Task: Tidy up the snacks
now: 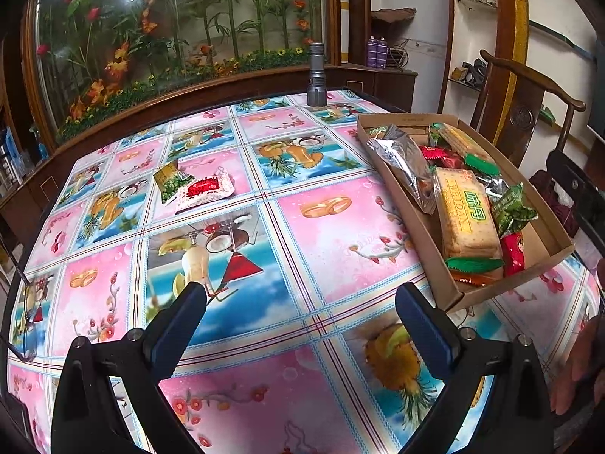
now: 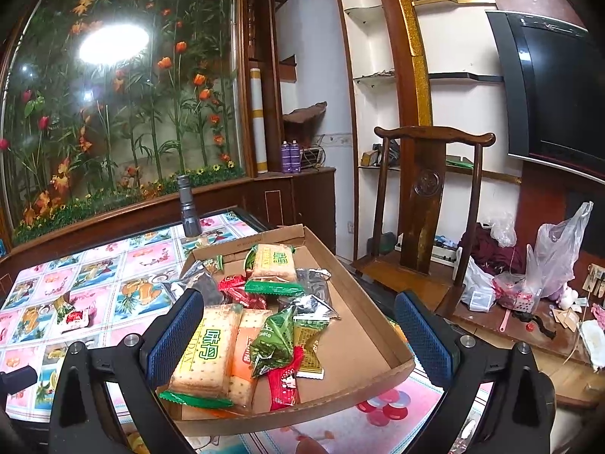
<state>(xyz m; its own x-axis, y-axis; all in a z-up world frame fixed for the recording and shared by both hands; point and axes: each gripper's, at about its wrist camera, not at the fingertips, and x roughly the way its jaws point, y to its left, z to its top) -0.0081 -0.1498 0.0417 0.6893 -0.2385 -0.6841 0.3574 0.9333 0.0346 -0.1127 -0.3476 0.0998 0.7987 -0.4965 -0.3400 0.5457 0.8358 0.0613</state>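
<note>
Cardboard tray [image 1: 418, 223] w/ snacks [image 1: 467, 213]

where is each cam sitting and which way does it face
Left wrist: on the left gripper, low over the table, facing the two loose snack packets; jaws open, a hand at the right edge.
Right wrist: on the right gripper, above the near end of the cardboard tray, facing the wooden chair; jaws open.
Shared: the tray, the loose packets, the grey flashlight.
</note>
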